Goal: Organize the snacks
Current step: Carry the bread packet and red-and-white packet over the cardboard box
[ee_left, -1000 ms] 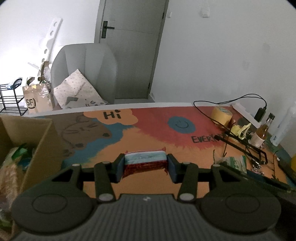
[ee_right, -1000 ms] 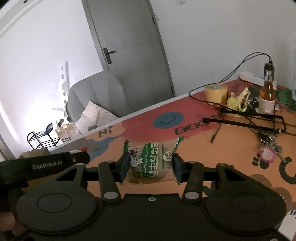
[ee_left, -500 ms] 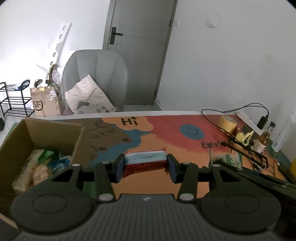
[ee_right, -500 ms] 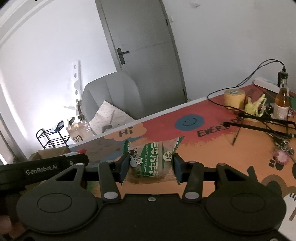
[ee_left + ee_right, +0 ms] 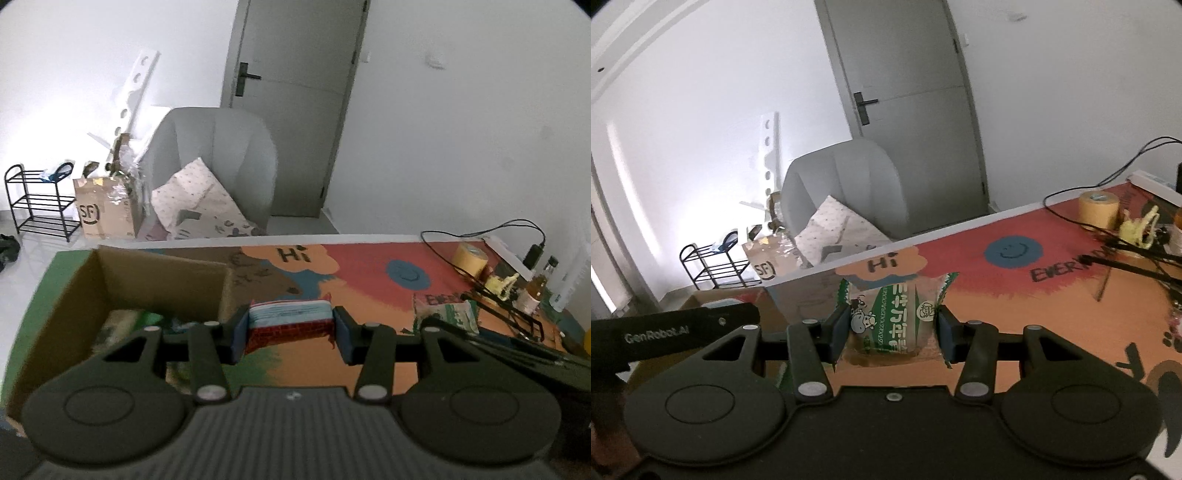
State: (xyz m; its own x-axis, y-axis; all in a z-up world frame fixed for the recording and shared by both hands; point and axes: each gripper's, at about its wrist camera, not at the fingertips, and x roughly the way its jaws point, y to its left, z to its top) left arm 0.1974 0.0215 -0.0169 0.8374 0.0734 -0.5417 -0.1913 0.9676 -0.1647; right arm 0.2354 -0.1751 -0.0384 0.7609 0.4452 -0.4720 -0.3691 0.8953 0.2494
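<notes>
Carrying both snacks toward the cardboard box (image 5: 110, 280): over the last second the box has gone from a sliver at the left edge of the left wrist view to filling the whole lower left, so both hands have swung that way. Left gripper (image 5: 290, 326) is clamped on the red-and-blue snack pack (image 5: 290, 325), pads pressed against both short ends, pack held level and clear of the table. Grip looks unchanged across the three frames, no slip or sag. Right gripper (image 5: 892, 325) is likewise closed on the green-and-white wrapped cake (image 5: 892, 321), wrapper crimps sticking out above the pads; same pose in the jaws as before. In the right view the left gripper's body sits at the left edge, with the box rim (image 5: 731, 295) behind it, so the right hand trails just beside the left. Box already has several packets in the bottom, green and pale wrappers, details too blurred to name. Left pack now sits just beside the box's near-right wall, not yet over the opening; the cake is further out over the printed table mat (image 5: 1015, 295). My read: transport phase nearly done for the left, drop should come first there, then the right. Needs a bit more travel to clear the wall before release. Risk: a pack clipping the box wall. Tape roll (image 5: 1099, 205), cables and bottle on the far right are well apart and irrelevant.
</notes>
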